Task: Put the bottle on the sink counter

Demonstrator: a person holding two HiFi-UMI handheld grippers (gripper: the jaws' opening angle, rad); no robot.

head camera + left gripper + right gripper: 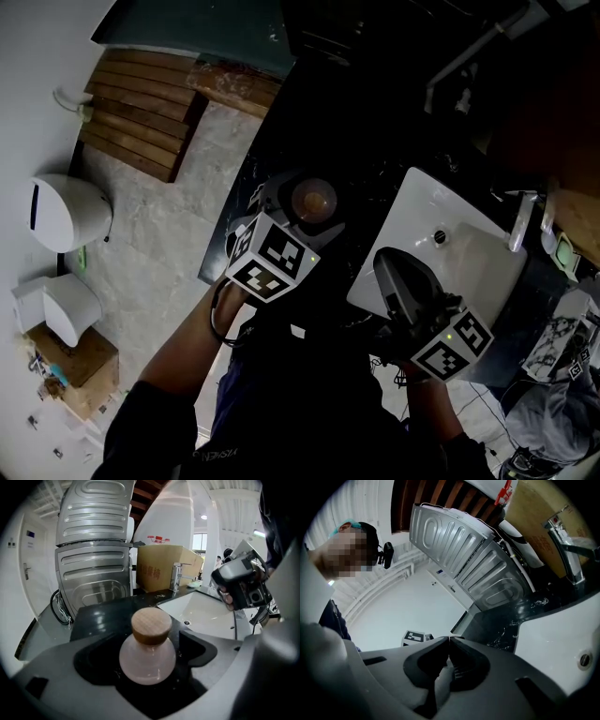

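Where the pale stone floor (178,216) meets the black bench (272,150), the bench's left edge runs as a straight diagonal, and the floor beside it lies open as far as the wooden slats (141,112). Just inside that edge, the left gripper (302,214) holds the bottle (149,653). Its jaws are parted about the width of the bottle's round, pale body and press against its sides, with the wooden cap (151,626) standing upright above them. Whether the bottle's base touches the bench cannot be told. Beyond the bottle a strip of bare dark bench runs back to a ribbed metal panel (93,564) and a cardboard box (164,566).

To the right, the bench gives way to the white sink (469,253), whose near-left corner lies close beside the bottle. The right gripper (388,265) hangs over the sink's near rim, well apart from the bottle, with its jaws pressed together on nothing. The basin past it is open up to the faucet (518,223) at its far right side.
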